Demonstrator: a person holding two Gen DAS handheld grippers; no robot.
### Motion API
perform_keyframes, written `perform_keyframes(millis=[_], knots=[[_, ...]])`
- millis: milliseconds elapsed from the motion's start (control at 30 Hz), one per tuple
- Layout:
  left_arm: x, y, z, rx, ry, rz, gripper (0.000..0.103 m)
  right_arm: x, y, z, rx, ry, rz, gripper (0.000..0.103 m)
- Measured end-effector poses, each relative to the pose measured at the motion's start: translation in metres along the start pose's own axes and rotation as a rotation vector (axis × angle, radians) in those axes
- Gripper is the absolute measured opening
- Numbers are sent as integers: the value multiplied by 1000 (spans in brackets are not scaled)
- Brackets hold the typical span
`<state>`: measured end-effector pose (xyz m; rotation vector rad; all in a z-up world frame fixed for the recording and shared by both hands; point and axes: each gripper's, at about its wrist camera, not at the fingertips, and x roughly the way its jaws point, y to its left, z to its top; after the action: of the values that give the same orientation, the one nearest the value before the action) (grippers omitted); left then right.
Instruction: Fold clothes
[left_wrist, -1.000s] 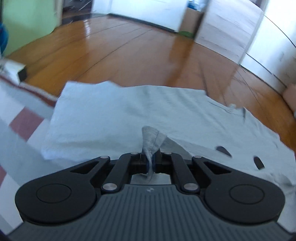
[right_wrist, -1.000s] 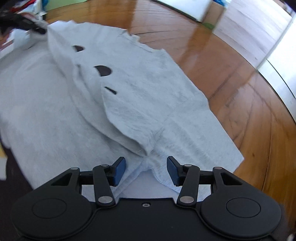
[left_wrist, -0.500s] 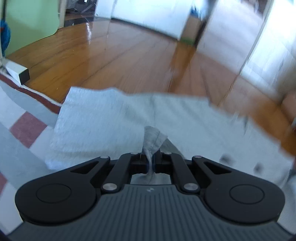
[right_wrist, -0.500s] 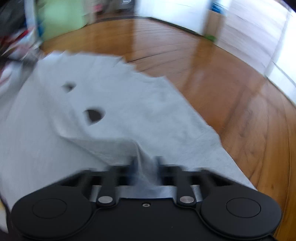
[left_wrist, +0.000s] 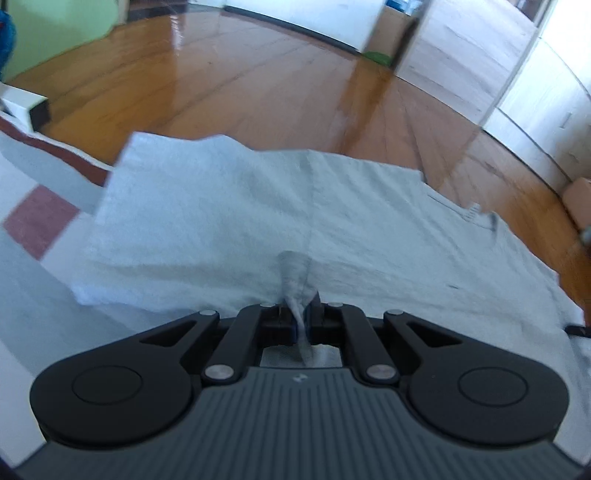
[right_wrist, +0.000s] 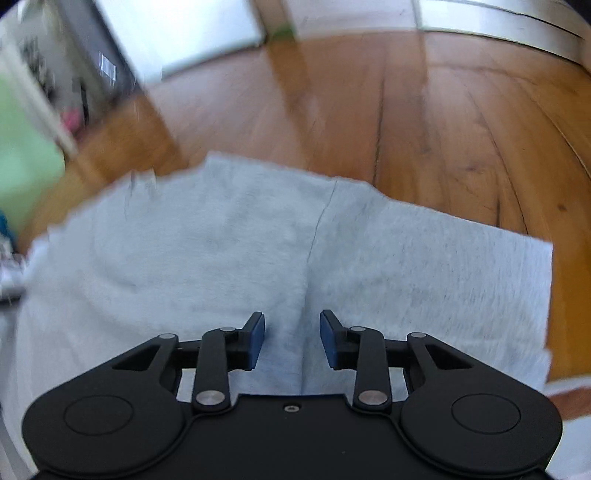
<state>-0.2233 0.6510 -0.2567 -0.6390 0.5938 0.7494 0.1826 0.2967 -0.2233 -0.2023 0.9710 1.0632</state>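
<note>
on patterned mat (left_wrist: 37, 218): grey garment (left_wrist: 258, 206) spread flat. left gripper (left_wrist: 301, 325) pinching small fabric tuft; right gripper (right_wrist: 291, 339) spread wide, holding nothing. risk: thin pinch slipping, one-sided pull skewing fold.

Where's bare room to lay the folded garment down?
Bare wood floor lies beyond the grey garment's far edge, and right of it in the right wrist view. Left is crowded: the checked rug and a white box. Left gripper pinches cloth; right gripper is open.
</note>
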Motion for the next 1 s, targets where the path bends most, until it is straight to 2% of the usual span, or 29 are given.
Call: perform_keyframes(millis=[33, 67, 100, 200, 267, 333, 467, 600, 767, 833, 867, 900, 933, 967, 1000], knots=[[-2, -3, 1, 15, -8, -17, 4, -3, 2, -3, 5, -23, -4, 37], [-5, -7, 1, 30, -17, -35, 4, -6, 5, -6, 9, -47, -7, 16], [-7, -10, 2, 45, -25, -52, 4, -9, 7, -9, 11, -71, -11, 3], [-23, -22, 4, 87, -76, -29, 3, -35, 36, -17, -101, -187, -45, 3], [-35, -29, 6, 109, -107, -4, 3, -54, 53, -23, -164, -225, -69, 3], [-43, -32, 5, 114, -113, 15, 3, -66, 62, -25, -212, -236, -70, 3], [-58, -35, 11, 132, -183, -28, 3, -85, 61, -17, -201, -244, -77, 3], [-58, -33, 41, 142, -211, -24, 3, -109, 58, 8, -213, -322, -104, 2], [-21, -44, 97, 230, -211, 98, 4, -116, 59, 56, -241, -441, -141, 2], [-6, -49, 119, 265, -210, 147, 12, -96, 55, 76, -205, -429, -174, 4], [2, -51, 130, 283, -210, 172, 37, -79, 54, 83, -196, -399, -236, 15], [16, -52, 138, 283, -197, 245, 50, -61, 54, 89, -191, -369, -299, 34], [34, -51, 142, 255, -170, 355, 59, -47, 59, 89, -231, -350, -369, 44], [43, -45, 142, 208, -134, 411, 57, -35, 64, 87, -268, -333, -435, 53], [47, -37, 141, 144, -88, 438, 57, -34, 72, 78, -274, -337, -449, 54]])
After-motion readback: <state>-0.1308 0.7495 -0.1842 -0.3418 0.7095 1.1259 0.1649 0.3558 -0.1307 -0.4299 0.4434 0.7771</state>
